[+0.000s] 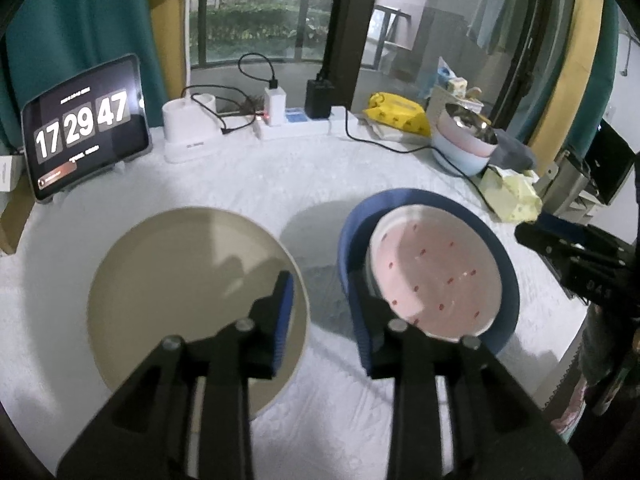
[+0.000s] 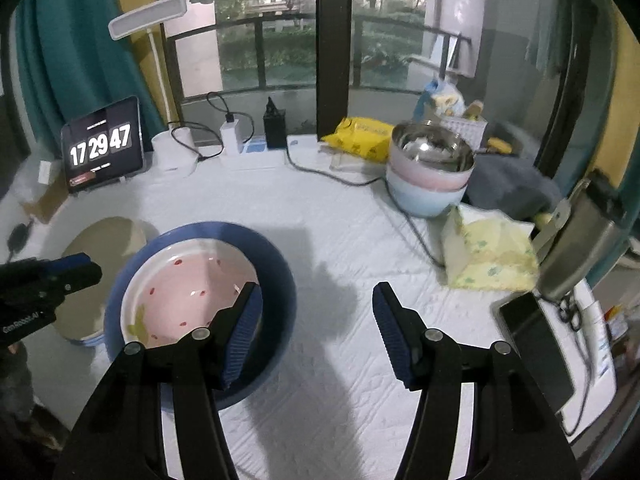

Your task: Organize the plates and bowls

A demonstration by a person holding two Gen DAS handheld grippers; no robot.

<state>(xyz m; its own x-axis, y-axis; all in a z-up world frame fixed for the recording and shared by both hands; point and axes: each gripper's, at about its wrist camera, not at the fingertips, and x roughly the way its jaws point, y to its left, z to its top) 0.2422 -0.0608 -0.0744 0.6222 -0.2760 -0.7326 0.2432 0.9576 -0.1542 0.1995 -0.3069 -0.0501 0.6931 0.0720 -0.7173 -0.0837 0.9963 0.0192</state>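
Plates and bowls sit on a bench point(image 2: 320, 208) covered with a white quilted cloth. There are three plates: a plain beige plate point(image 1: 192, 296) at the left, and a pink plate point(image 1: 436, 276) with small red spots lying inside a larger blue plate point(image 1: 508, 272) just beside it. At the back right stands one stack of three bowls point(image 2: 430, 172): a steel bowl on top, a pink one under it, a pale blue one at the bottom.

A tablet point(image 1: 86, 128) propped at the back left shows "17 29 47" in large white flip-clock digits; the small lines above and below are too small to read. On the left gripper's black body, seen from the right wrist, white lettering reads roughly "Gen Robot.AI".

The left gripper point(image 1: 320, 308) hangs over the gap between the beige and blue plates, its jaws apart with nothing between them. The right gripper point(image 2: 316, 320) hovers over bare cloth just right of the blue plate, jaws wide apart and empty.

Two yellow packets lie near the bowls: a bright yellow one point(image 2: 360, 138) behind, a pale patterned one point(image 2: 492, 260) in front.
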